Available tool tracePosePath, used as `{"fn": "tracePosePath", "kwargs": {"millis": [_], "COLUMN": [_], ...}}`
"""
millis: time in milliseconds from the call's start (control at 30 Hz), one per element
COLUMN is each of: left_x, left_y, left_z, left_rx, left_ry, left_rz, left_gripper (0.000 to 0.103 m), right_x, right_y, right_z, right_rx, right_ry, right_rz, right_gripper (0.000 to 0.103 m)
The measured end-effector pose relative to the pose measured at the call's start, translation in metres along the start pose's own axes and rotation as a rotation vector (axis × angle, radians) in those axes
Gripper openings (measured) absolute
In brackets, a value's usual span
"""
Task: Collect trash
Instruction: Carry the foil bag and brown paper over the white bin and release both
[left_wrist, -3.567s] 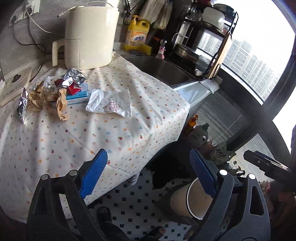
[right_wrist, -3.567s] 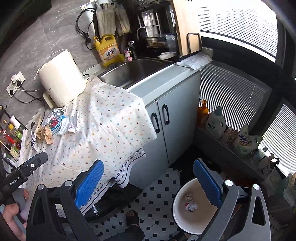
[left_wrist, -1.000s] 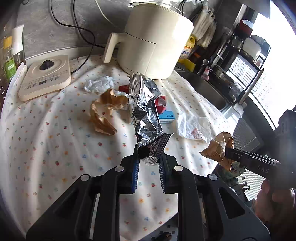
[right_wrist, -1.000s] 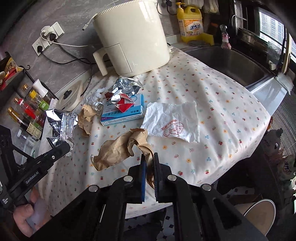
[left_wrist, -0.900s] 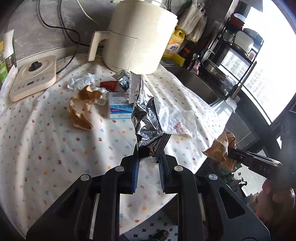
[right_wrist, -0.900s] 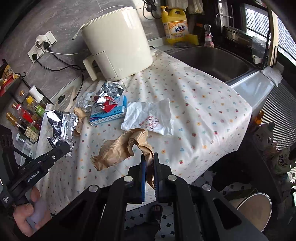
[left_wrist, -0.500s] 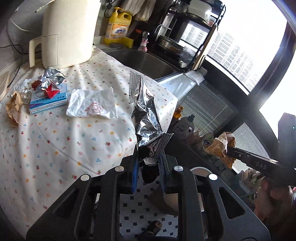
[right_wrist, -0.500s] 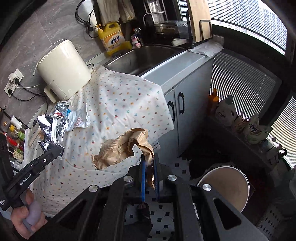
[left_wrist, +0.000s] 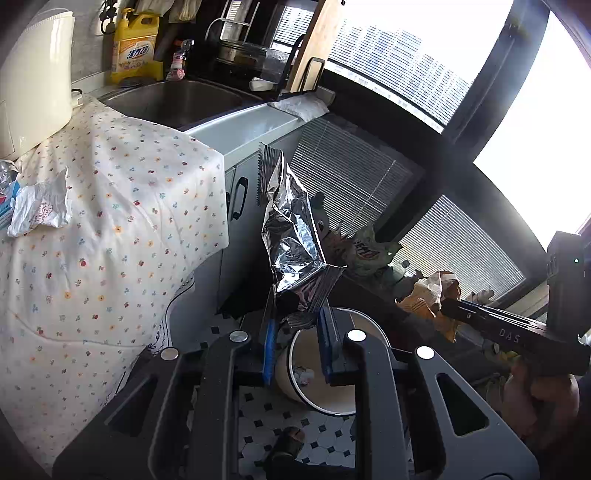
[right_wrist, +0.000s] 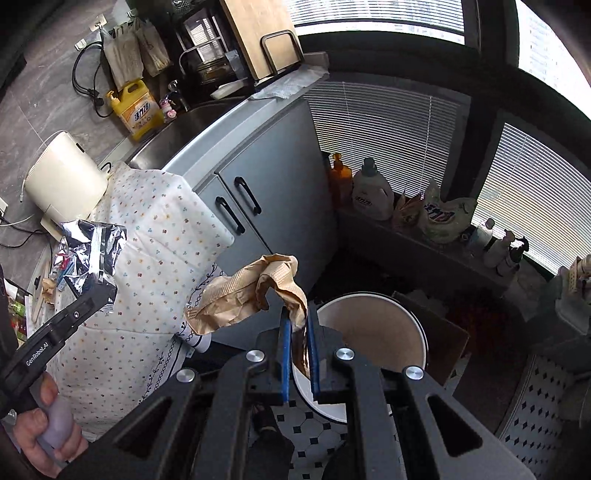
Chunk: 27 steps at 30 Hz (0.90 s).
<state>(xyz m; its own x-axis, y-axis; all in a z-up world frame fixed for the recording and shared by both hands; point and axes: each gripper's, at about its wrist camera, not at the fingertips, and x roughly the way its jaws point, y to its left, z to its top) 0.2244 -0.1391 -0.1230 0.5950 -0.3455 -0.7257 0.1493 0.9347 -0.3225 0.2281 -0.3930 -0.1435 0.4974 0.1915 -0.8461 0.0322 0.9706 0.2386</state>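
My left gripper (left_wrist: 295, 325) is shut on the bottom edge of a crumpled silver foil wrapper (left_wrist: 291, 236), which stands up from the jaws. Below it on the tiled floor sits a white round bin (left_wrist: 325, 408) with a scrap of trash inside. My right gripper (right_wrist: 296, 325) is shut on a crumpled brown paper bag (right_wrist: 240, 295), held just above and left of the bin's (right_wrist: 417, 321) rim. In the left wrist view the right gripper (left_wrist: 447, 306) and its brown paper (left_wrist: 428, 295) hang at the right. The right wrist view has the left gripper (right_wrist: 107, 291) with its foil (right_wrist: 92, 247) at the left.
The table with the flowered cloth (left_wrist: 110, 221) lies to the left, a white wrapper (left_wrist: 40, 206) still on it. Grey cabinet doors (right_wrist: 266, 184) stand behind the bin. Detergent bottles (right_wrist: 369, 192) line a low ledge under the blinds. A cardboard box (right_wrist: 443, 332) touches the bin's right side.
Both grippers have swung off the table's right edge to above the floor bin, each still carrying its trash. The table has slid to the left in both views.
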Motion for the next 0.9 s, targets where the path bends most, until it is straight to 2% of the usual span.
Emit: {"fn": "tracePosePath", "kwargs": {"millis": [300, 367, 433, 500, 700, 900], "left_x": [0.03, 0.035, 0.04, 0.046, 0.066, 0.09], "left_y": [-0.045, -0.051, -0.056, -0.063, -0.08, -0.102], "left_z": [-0.016, -0.018, -0.021, -0.025, -0.034, -0.04], "left_rx": [0.045, 0.047, 0.045, 0.05, 0.088, 0.145], "left_ry": [0.044, 0.052, 0.064, 0.083, 0.147, 0.22], "left_rz": [-0.033, -0.037, -0.043, -0.046, -0.068, -0.118], "left_gripper": [0.019, 0.019, 0.019, 0.019, 0.019, 0.02], "right_x": [0.007, 0.011, 0.014, 0.015, 0.011, -0.012], "right_y": [-0.049, -0.057, -0.066, -0.075, -0.1, -0.119], "right_z": [-0.015, -0.018, -0.022, -0.025, -0.031, -0.035], "right_rx": [0.045, 0.044, 0.05, 0.056, 0.107, 0.162], "right_ry": [-0.001, 0.015, 0.025, 0.029, 0.035, -0.002], "right_rz": [-0.022, -0.019, -0.018, -0.021, -0.04, -0.075], "right_gripper": [0.011, 0.02, 0.046, 0.054, 0.054, 0.055]}}
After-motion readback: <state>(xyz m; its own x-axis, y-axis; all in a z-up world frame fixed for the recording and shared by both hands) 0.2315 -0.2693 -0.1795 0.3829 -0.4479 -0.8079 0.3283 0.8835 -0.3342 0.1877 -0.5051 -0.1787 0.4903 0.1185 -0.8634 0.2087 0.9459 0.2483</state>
